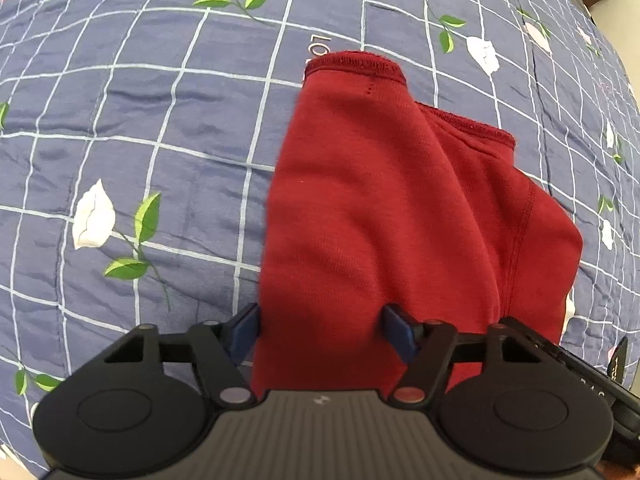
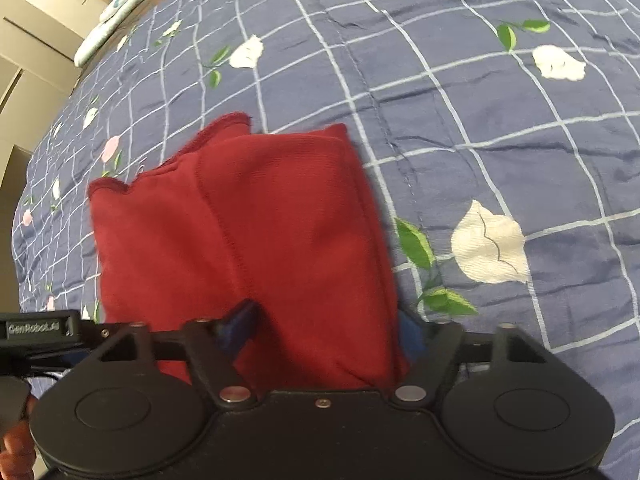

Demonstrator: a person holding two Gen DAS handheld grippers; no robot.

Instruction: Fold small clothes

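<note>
A dark red knit garment (image 1: 360, 200) lies folded lengthwise on the bedspread, with its hemmed ends at the far side. My left gripper (image 1: 322, 332) points down over the near end. The cloth fills the gap between its blue pads (image 1: 244, 332), which press it from both sides. In the right wrist view the same garment (image 2: 260, 220) runs away from my right gripper (image 2: 326, 332). That gripper's blue pads (image 2: 240, 328) also bear on the bunched cloth, the right one half hidden by it. The two grippers stand side by side on the near edge.
A blue quilted bedspread (image 2: 480, 120) with a white grid and white flowers covers everything around. A pale patterned pillow (image 2: 120, 4) and beige furniture (image 2: 24, 40) lie beyond the far left edge. A hand (image 2: 16, 448) holds the other gripper's black body (image 2: 36, 328).
</note>
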